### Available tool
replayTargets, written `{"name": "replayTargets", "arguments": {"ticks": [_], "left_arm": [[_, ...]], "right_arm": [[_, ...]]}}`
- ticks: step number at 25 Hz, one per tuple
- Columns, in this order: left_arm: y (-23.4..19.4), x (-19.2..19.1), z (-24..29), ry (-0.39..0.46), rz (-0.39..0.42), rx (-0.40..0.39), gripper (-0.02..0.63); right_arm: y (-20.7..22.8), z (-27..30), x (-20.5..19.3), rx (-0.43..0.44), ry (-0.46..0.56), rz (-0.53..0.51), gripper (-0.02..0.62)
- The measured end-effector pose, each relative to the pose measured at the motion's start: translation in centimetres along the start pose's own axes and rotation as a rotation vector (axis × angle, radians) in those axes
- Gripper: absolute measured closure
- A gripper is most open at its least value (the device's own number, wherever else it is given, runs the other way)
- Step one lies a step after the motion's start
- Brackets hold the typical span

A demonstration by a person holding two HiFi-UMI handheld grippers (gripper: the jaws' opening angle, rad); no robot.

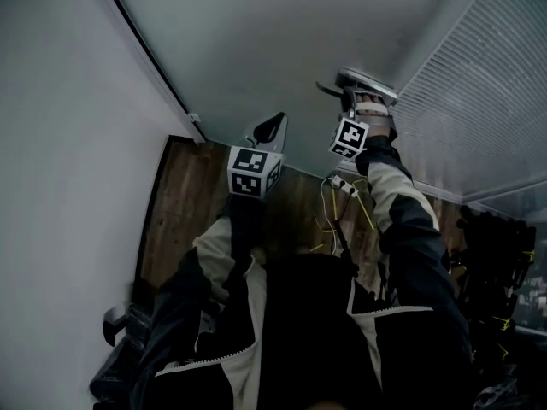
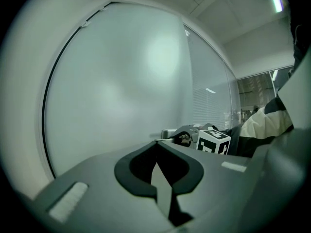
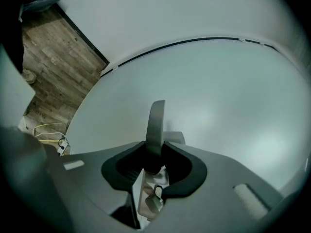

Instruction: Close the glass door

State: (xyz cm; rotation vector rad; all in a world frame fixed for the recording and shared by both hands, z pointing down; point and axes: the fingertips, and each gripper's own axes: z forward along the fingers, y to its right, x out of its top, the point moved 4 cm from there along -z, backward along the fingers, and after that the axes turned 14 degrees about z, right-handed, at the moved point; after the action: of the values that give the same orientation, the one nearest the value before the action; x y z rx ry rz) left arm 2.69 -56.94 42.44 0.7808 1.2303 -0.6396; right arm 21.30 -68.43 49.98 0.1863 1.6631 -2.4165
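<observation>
The frosted glass door [image 1: 282, 32] fills the upper head view, its black-edged frame [image 1: 149, 58] running along the white wall. My right gripper [image 1: 359, 88] reaches to the door at arm's length. In the right gripper view it [image 3: 155, 147] is shut on the grey metal door handle [image 3: 156, 120], which stands up between the jaws. My left gripper [image 1: 269, 131] hovers close to the glass, left of the right one. Its jaws [image 2: 156, 142] meet at the tips with nothing between them. From the left gripper view the right gripper's marker cube [image 2: 214, 141] shows beside the door.
A white wall [image 1: 60, 143] stands to the left and a glass panel with blinds [image 1: 479, 101] to the right. Yellow and white cables [image 1: 342, 190] lie on the wood floor [image 1: 184, 212]. Dark equipment [image 1: 496, 254] sits at the right, a black object [image 1: 120, 348] at lower left.
</observation>
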Motion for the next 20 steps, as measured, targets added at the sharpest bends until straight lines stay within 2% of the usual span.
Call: {"name": "replayTargets", "arguments": {"ticks": [6,20], "left_arm": [[0.6,0.7,2.4,-0.011,0.007,0.047,0.601],[-0.1,-0.4,2.3,-0.053,0.013,0.115,0.601]], "right_arm": [[2.1,4.2,-1.1,0.010,0.016,-0.006,0.480],[4.5,9.0,-1.8,0.003,0.012,-0.013,0.479]]}}
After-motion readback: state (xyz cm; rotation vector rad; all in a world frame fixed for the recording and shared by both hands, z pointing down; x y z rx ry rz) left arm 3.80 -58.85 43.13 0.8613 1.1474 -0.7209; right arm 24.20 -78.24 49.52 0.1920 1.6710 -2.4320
